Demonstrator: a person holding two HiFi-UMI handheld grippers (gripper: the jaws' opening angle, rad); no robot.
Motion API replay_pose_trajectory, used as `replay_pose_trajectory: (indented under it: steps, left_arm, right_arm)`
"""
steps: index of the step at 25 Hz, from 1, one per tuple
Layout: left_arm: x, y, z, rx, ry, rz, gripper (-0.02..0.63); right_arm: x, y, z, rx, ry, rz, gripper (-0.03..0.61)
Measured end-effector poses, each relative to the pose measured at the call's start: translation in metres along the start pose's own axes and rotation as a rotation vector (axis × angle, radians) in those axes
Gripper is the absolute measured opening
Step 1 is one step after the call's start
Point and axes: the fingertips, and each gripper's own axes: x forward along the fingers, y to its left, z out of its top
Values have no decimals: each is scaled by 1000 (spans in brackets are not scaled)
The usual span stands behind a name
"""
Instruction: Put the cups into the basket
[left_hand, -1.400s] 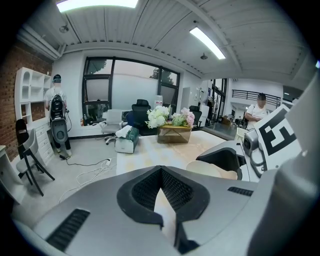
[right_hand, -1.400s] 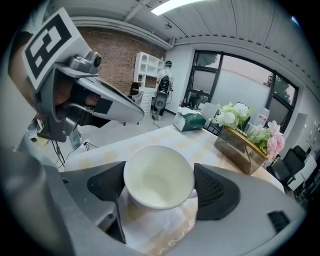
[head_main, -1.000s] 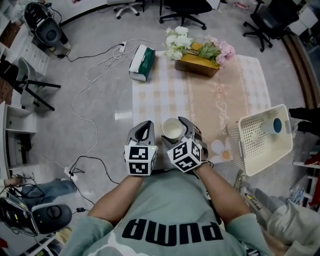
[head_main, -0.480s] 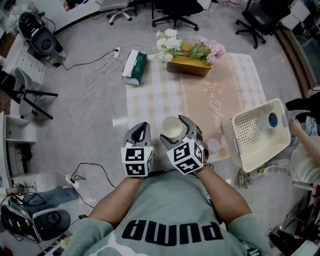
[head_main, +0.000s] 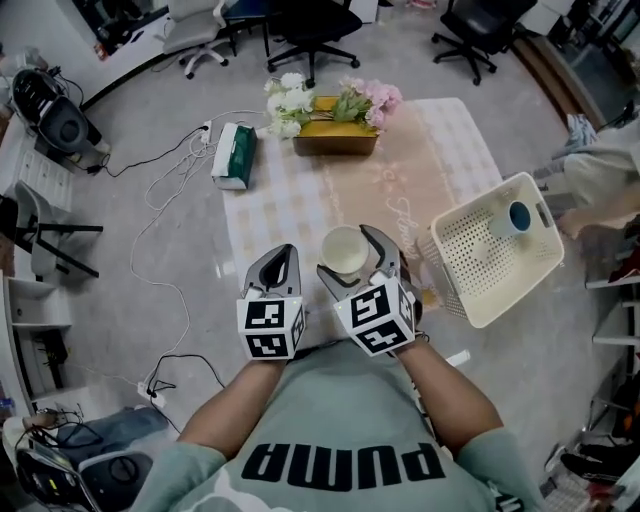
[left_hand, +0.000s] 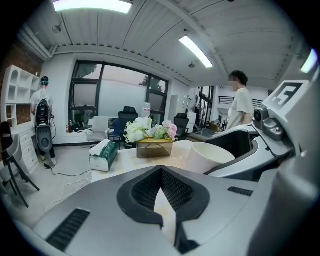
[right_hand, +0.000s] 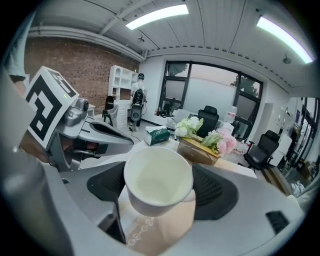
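My right gripper is shut on a cream paper cup, held upright above the near edge of the cloth-covered table. In the right gripper view the cup sits between both pads, mouth up and empty. My left gripper hovers just left of it, jaws closed with nothing between them; its own view shows the cup off to the right. A cream perforated basket stands at the right, past the table's edge, with a blue cup lying inside.
A box of flowers stands at the table's far end, and a green tissue box at its far left corner. Cables trail over the floor on the left. Office chairs stand beyond the table. A person is at the right edge.
The head view has swung, so the table and basket sit further left and higher in the picture. The cup stays gripped in my right gripper; the left stays beside it.
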Motion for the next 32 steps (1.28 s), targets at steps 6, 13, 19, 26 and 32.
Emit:
replay_pose_trajectory:
  steps: [6, 13, 19, 26, 32]
  left_arm:
    - [10, -40, 22, 36, -21, -80, 0]
    - [24, -99, 43, 91, -41, -185, 0]
    - [34, -149, 60, 132, -63, -275, 0]
    - [47, -202, 71, 163, -65, -358, 0]
    - [59, -236, 76, 188, -61, -396, 0]
  right_arm:
    - [-40, -33, 7, 42, -34, -85, 392]
    - [-84, -73, -1, 89, -48, -183, 391]
    - [-124, -112, -12, 153, -67, -284, 393]
    - [-168, -165, -32, 196, -62, -409, 392]
    - [-180, -195, -61, 239, -20, -463, 392]
